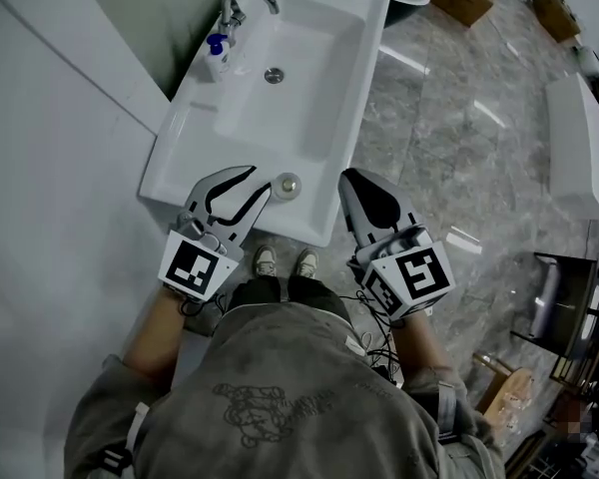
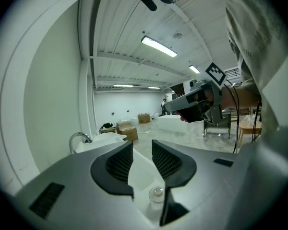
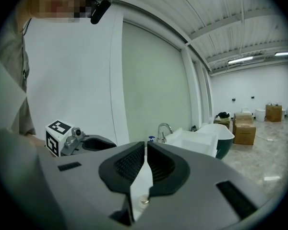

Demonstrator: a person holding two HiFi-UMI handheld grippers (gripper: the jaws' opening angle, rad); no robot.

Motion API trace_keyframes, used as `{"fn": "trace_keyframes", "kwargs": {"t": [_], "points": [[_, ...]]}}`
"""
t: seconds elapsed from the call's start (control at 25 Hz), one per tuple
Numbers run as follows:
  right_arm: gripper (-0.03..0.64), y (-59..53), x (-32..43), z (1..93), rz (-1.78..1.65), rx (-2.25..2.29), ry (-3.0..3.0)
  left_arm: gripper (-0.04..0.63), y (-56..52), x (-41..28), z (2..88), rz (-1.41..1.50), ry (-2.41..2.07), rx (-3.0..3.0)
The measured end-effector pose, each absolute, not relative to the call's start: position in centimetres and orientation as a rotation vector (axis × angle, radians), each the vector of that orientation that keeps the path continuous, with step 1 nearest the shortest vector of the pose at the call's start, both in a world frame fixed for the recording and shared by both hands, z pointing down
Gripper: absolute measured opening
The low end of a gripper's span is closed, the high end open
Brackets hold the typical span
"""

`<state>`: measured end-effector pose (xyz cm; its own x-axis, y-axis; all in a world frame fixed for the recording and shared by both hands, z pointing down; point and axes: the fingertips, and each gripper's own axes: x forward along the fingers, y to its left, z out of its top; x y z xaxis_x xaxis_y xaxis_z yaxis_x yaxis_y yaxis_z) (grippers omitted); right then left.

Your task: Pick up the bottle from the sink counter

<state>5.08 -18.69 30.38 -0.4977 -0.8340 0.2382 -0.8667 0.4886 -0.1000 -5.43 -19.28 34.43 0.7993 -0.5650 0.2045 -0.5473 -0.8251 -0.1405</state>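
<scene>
target: small bottle (image 1: 288, 184), clear w/ pale round cap, upright on the front lip of the sink surface (image 1: 180, 138), just ahead of the basin (image 1: 280, 58).
other: blue-cap bottle (image 1: 217, 53) at the back by the tap (image 1: 248, 0). Task doesn't say which one; I'm taking the near one since both grippers are at it.
L: left gripper (image 1: 260, 181) low over the front lip. Fingers a narrow gap apart, nothing btwn them. Small bottle just beside the tips, not gripped.
R: right gripper (image 1: 349, 180) off the front-right corner, near the bottle on its other side. Fingers closed together, empty.
handling: prob light and rigid. Too small in view to tell glass vs plastic, so treat as fragile. Smooth sides, so slippery. Near the edge, a nudge could tip it to the floor.
grip pt: across the body below the cap, fingers wider than the bottle first, then a gentle squeeze.
step: approach only, no grasp yet.
</scene>
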Motion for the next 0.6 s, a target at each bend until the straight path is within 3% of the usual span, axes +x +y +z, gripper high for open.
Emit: {"fn": "trace_keyframes", "kwargs": {"t": [0.44, 0.6], "points": [[0.037, -19.8, 5.5, 31.7, 0.290, 1.397, -2.613, 0.319, -20.4, -1.2, 37.7, -0.433, 0.577, -2.863], [0.037, -20.0, 5.0, 32.6, 0.298, 1.364, -2.617, 0.337, -20.5, -0.2, 39.6, -0.459, 0.519, -2.851]]}}
